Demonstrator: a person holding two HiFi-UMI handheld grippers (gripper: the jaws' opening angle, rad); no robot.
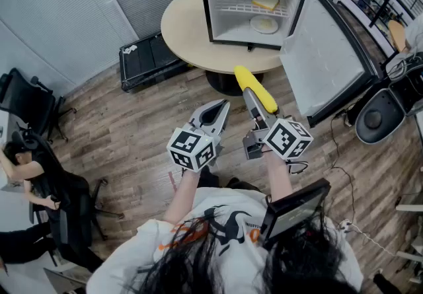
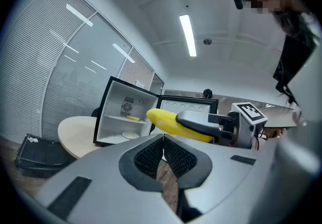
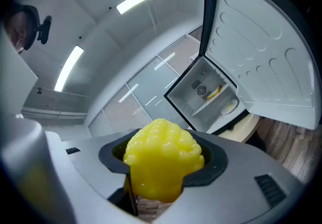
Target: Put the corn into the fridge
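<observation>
A yellow corn cob [image 1: 252, 84] sticks out forward from my right gripper [image 1: 256, 101], which is shut on it and held level, pointing toward the fridge. In the right gripper view the cob's knobbly end [image 3: 162, 162] fills the gap between the jaws. The small fridge [image 1: 206, 8] stands on a round beige table [image 1: 180, 27] with its door [image 1: 327, 55] swung wide to the right. My left gripper [image 1: 223, 106] hovers beside the right one, shut with nothing in it; its jaws meet at the tips [image 2: 162, 136]. From there the corn [image 2: 166, 120] shows ahead.
Inside the fridge a yellow wedge [image 1: 266, 1] lies on the wire shelf and a plate [image 1: 264, 24] on the bottom. A black case [image 1: 149, 58] lies on the wood floor left of the table. Office chairs [image 1: 30, 98] and a seated person [image 1: 20, 160] are far left.
</observation>
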